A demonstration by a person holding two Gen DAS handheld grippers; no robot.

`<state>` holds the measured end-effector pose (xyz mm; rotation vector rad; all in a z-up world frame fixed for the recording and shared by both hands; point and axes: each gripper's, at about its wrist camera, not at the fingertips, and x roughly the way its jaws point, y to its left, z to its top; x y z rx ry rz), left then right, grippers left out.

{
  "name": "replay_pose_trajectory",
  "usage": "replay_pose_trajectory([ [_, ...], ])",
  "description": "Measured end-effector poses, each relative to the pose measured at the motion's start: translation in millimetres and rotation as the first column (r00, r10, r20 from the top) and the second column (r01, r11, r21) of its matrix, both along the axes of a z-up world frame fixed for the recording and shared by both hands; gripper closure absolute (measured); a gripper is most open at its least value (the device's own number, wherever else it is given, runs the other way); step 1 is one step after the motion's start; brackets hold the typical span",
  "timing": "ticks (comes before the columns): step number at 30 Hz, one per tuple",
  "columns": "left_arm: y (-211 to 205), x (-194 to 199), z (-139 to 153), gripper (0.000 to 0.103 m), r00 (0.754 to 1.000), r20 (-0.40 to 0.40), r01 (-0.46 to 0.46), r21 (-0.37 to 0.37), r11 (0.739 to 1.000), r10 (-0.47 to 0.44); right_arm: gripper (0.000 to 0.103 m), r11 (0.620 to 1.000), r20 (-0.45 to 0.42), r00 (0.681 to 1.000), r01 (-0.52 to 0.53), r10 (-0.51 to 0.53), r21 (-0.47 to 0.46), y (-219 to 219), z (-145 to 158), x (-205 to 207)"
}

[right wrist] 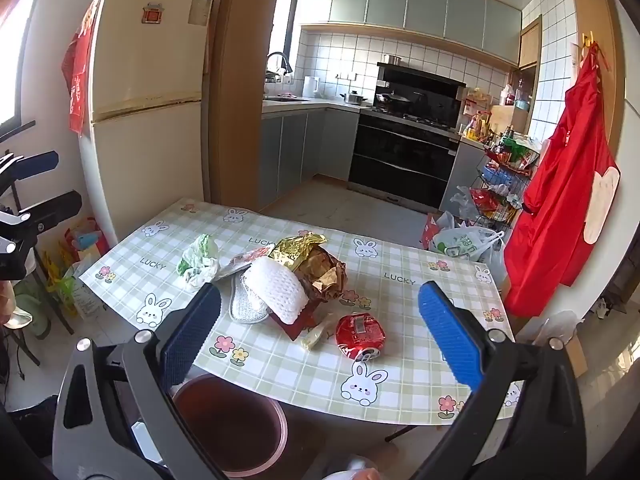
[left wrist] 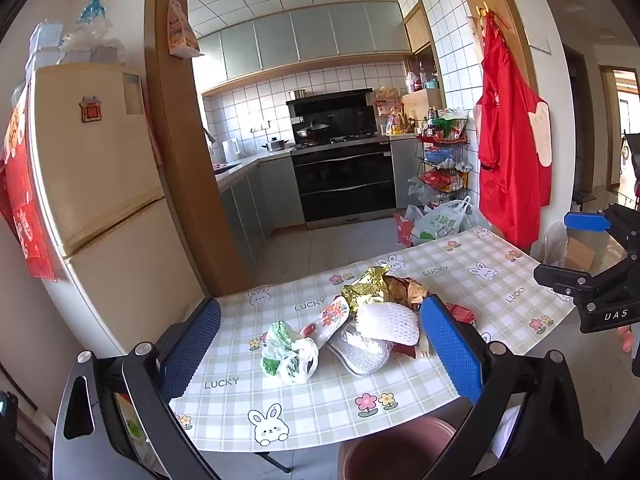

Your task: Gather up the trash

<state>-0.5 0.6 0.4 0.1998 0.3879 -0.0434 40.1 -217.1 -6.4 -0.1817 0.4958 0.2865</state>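
Note:
A heap of trash lies on the checked tablecloth [left wrist: 320, 412] [right wrist: 404, 376]. It holds a green-and-white plastic bag [left wrist: 290, 354] [right wrist: 199, 262], a silver pouch [left wrist: 362, 350] [right wrist: 248, 306], a white foam net [left wrist: 388, 322] [right wrist: 280, 290] and gold foil [left wrist: 368, 286] [right wrist: 298, 252]. A crushed red can [right wrist: 360, 336] lies apart at the front. My left gripper [left wrist: 322, 350] hovers open before the heap, holding nothing. My right gripper [right wrist: 320, 336] is open too, framing the can from short of the table edge. A brown-pink bin [left wrist: 396, 448] [right wrist: 232, 424] stands below the near edge.
A cream fridge [left wrist: 104, 168] stands left of the table, with a wooden door frame beside it. Behind the table the kitchen floor runs to the oven [right wrist: 404, 160]. Filled plastic bags [right wrist: 464, 244], a wire rack [right wrist: 500, 188] and a hanging red apron [right wrist: 560, 216] are at the right.

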Motion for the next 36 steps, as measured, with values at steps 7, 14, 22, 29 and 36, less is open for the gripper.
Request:
replay_pose_trajectory([
  [7, -1.6, -1.8, 3.3, 0.005, 1.0, 0.005, -0.005, 0.009, 1.0, 0.005, 0.005, 1.0, 0.006, 1.0, 0.0, 0.0, -0.003, 0.2, 0.7, -1.6],
  [14, 0.9, -6.8, 0.6, 0.005, 1.0, 0.022, -0.012, 0.007, 1.0, 0.012, 0.005, 1.0, 0.006, 1.0, 0.004, -0.004, -0.007, 1.2, 0.3, -1.4],
  [22, 2.2, -8.5, 0.5, 0.005, 1.0, 0.027, -0.011, 0.003, 1.0, 0.011, 0.005, 1.0, 0.009, 1.0, 0.002, -0.002, -0.007, 0.8, 0.5, -4.2],
  [29, 3.2, -11.2, 2.9, 0.005, 0.999, 0.033, -0.014, 0.006, 1.0, 0.014, 0.005, 1.0, 0.014, 1.0, 0.004, -0.004, -0.011, 0.7, 3.5, -3.4],
  [36, 4.9, -12.6, 5.5, 0.005, 0.999, 0.036, -0.016, 0.007, 1.0, 0.016, 0.005, 1.0, 0.021, 1.0, 0.011, -0.011, -0.013, 4.1, 9.6, -6.0],
])
